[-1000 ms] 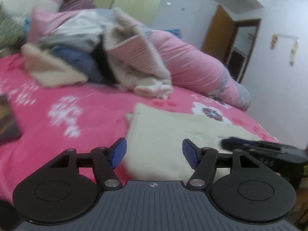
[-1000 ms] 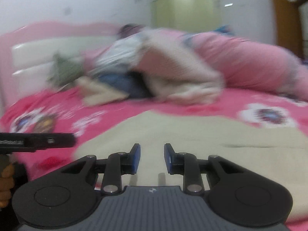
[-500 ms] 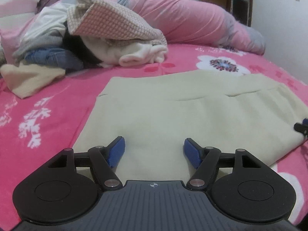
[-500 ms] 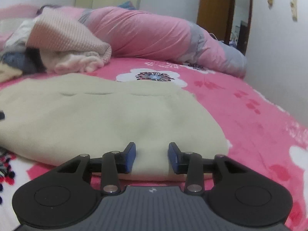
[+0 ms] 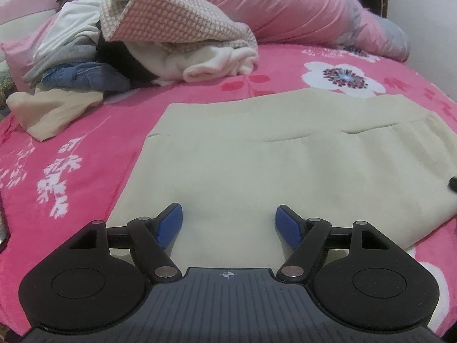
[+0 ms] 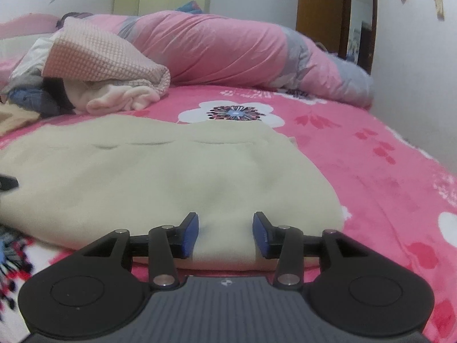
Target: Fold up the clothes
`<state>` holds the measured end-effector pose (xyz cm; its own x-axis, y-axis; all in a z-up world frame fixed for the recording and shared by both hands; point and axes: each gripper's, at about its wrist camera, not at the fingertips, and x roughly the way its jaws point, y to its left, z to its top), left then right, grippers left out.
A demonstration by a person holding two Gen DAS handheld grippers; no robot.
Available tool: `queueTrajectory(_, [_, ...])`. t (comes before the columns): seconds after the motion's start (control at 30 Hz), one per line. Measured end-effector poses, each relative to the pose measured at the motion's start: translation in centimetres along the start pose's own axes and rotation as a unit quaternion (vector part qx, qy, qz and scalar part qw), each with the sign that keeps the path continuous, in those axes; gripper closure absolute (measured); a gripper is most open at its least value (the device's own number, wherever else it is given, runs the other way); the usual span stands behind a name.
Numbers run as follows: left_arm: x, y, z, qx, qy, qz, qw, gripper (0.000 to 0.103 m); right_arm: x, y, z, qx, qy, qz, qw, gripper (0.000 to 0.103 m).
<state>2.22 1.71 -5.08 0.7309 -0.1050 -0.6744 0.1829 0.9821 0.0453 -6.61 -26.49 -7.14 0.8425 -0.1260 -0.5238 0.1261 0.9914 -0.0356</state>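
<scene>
A cream garment (image 5: 257, 165) lies flat on the pink flowered bed (image 5: 71, 148), folded over with a seam line across it. My left gripper (image 5: 228, 224) is open, low over the garment's near left edge, holding nothing. In the right wrist view the same cream garment (image 6: 148, 171) spreads to the left. My right gripper (image 6: 225, 234) is open, its blue pads either side of the garment's near right edge. The tip of the other gripper shows at the frame edge in each view.
A heap of unfolded clothes (image 5: 137, 40) with a pink checked piece (image 6: 94, 57) on top lies at the head of the bed. A long pink quilt roll (image 6: 228, 54) runs along the far side. A wall and wooden door (image 6: 322, 8) stand to the right.
Both grippers swung from a blurred high view down to the near edge of the cream garment and moved a little closer. The right jaws opened wider.
</scene>
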Motion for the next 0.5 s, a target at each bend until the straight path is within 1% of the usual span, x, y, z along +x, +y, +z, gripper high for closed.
queueTrajectory(0.03, [0.0, -0.1, 0.0, 0.0, 0.002, 0.002, 1.0, 0.029, -0.3, -0.3, 0.6, 0.012, -0.002, 0.003, 1.0, 0.058])
queueTrajectory(0.1, [0.0, -0.2, 0.1, 0.0, 0.004, 0.007, 1.0, 0.029, -1.1, -0.9, 1.8, 0.028, -0.028, 0.005, 0.999, 0.058])
queueTrajectory(0.17, [0.1, -0.4, 0.2, 0.0, 0.007, 0.013, 0.9999, 0.029, -1.3, -1.1, 2.9, 0.021, -0.046, 0.0, 0.999, 0.058])
queueTrajectory(0.23, [0.1, -0.7, 0.3, 0.001, 0.009, 0.019, 0.9998, 0.029, -0.8, -1.4, 3.6, 0.012, -0.053, -0.008, 0.999, 0.058])
queueTrajectory(0.3, [0.1, -0.9, 0.3, 0.002, 0.011, 0.024, 0.9996, 0.029, 0.5, -1.9, 3.8, 0.011, -0.046, -0.012, 0.999, 0.058])
queueTrajectory(0.33, [0.0, -0.9, 0.3, 0.003, 0.012, 0.026, 0.9996, 0.029, 1.6, -2.2, 3.4, 0.011, -0.033, -0.015, 0.999, 0.058])
queueTrajectory(0.4, [0.1, -0.9, 0.4, 0.003, 0.013, 0.027, 0.9995, 0.028, 4.3, -2.9, 2.2, 0.01, 0.012, -0.025, 1.0, 0.056])
queueTrajectory(0.43, [0.1, -1.0, 0.4, 0.003, 0.014, 0.029, 0.9995, 0.028, 4.5, -3.5, 2.0, 0.028, 0.012, -0.015, 0.999, 0.054])
queueTrajectory(0.5, [0.1, -1.2, 0.4, 0.005, 0.015, 0.033, 0.9993, 0.028, 5.0, -4.7, 1.4, 0.063, 0.011, 0.005, 0.998, 0.054])
